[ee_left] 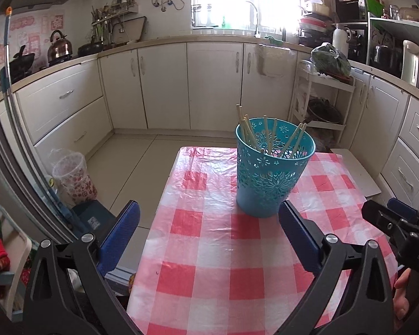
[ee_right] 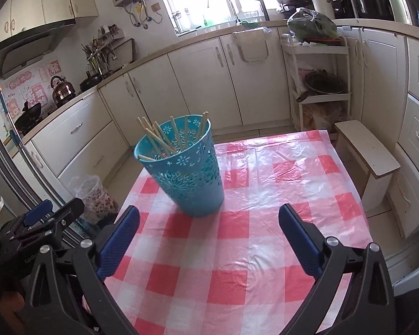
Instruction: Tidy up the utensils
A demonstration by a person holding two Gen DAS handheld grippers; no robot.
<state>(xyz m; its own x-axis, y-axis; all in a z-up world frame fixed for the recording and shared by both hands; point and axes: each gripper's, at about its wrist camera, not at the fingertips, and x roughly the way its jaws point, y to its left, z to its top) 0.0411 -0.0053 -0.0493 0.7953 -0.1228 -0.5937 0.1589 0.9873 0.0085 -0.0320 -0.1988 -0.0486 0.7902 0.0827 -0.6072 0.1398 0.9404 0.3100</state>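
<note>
A teal basket (ee_left: 273, 173) is seen upright on the bench (ee_left: 209, 265), which is covered by a red-and-white checked cloth (ee_right: 251, 251). A bundle of chopsticks (ee_left: 265, 134) is held inside the basket, the sticks leaning at different angles against its perforated wall, their tips showing above the rim. In the right wrist view the basket is placed toward the far left part of the bench; in the left wrist view it is found at the far edge, right of centre.

The left gripper (ee_left: 209, 231) is held over the near part of the bench with its jaws spread wide; nothing is gripped, and only bare cloth is seen between the blue pads. Its right pad is seen just in front of the basket's base, though contact cannot be told. The right gripper (ee_right: 209, 231) is likewise held wide open and empty, short of the basket, which stands ahead of its left pad.

Each gripper is caught at the edge of the other's view. Part of a hand (ee_left: 402, 296) is glimpsed at the lower right of the left view. No utensils are seen lying on the cloth.
</note>
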